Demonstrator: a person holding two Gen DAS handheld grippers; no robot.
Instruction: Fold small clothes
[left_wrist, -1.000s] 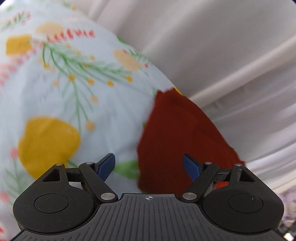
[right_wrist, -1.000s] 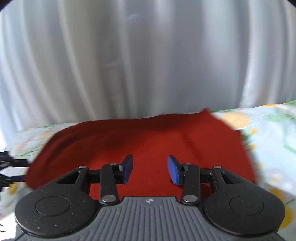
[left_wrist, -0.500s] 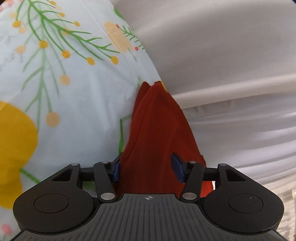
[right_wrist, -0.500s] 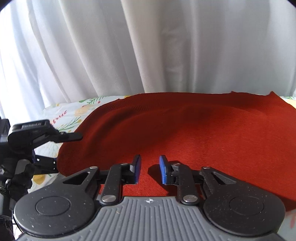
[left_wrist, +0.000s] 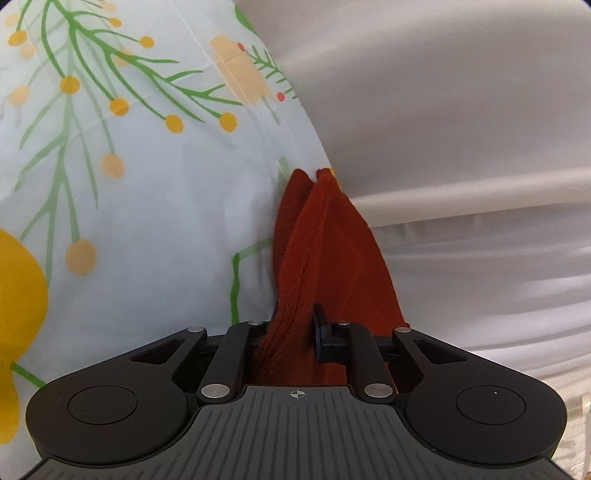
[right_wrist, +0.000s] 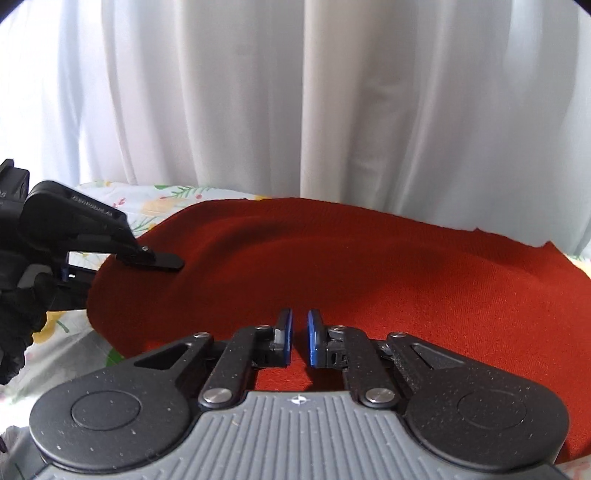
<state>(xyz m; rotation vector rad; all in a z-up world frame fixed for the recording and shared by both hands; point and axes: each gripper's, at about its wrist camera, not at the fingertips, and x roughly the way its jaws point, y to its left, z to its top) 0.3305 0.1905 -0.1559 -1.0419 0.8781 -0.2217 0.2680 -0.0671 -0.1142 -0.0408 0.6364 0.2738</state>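
A second earlier both tools stood wide over the red garment (right_wrist: 369, 266); since then each had been closing. The left tool (left_wrist: 295, 325) now pinched a bunched fold of the knit cloth between its pads, the fabric rising in a ribbed ridge ahead of it. The right tool (right_wrist: 299, 339) had drawn nearly shut, its blue pads (right_wrist: 314, 339) a slim gap apart at the garment's near edge, with no cloth seen between them. The garment lay spread, soft and fine-ribbed, on the bench's glossy floral cover (left_wrist: 147, 203), before a pleated white curtain (right_wrist: 295, 92). A black-gloved hand (right_wrist: 14, 321) held the left tool at the garment's left end.
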